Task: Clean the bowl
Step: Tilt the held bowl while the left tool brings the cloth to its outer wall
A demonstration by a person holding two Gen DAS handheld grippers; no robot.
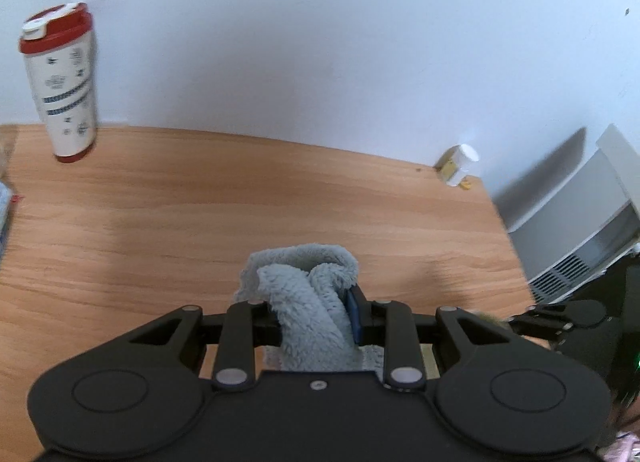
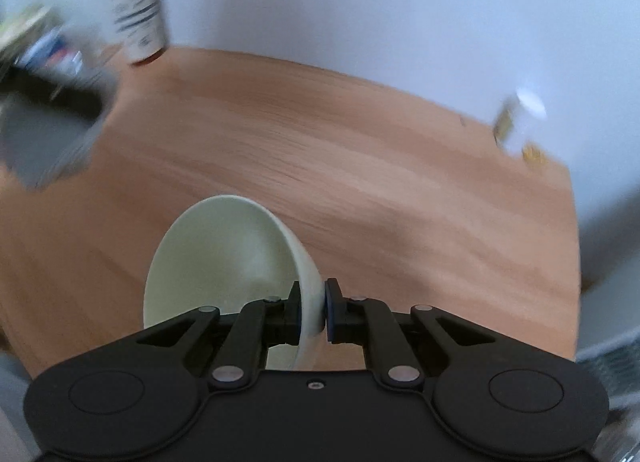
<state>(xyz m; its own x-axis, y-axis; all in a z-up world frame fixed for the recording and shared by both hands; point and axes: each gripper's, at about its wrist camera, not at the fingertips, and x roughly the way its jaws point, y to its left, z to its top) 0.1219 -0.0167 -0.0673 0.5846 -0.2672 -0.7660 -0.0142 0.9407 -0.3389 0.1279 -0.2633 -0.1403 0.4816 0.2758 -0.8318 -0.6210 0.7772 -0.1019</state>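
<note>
My right gripper (image 2: 312, 312) is shut on the rim of a pale green bowl (image 2: 224, 262). It holds the bowl tilted on its side above the wooden table (image 2: 360, 182), with the opening facing left. My left gripper (image 1: 316, 314) is shut on a fluffy grey cloth (image 1: 308, 302) that bunches up between its fingers above the table (image 1: 240, 202). The bowl does not show in the left wrist view. The right wrist view is blurred by motion.
A white tumbler with a red lid (image 1: 60, 82) stands at the back left by the wall; it also shows in the right wrist view (image 2: 136, 10). A small white bottle (image 1: 458, 170) stands at the back right. A white appliance (image 1: 580, 222) sits beyond the table's right edge. Blurred clutter (image 2: 48, 82) lies at left.
</note>
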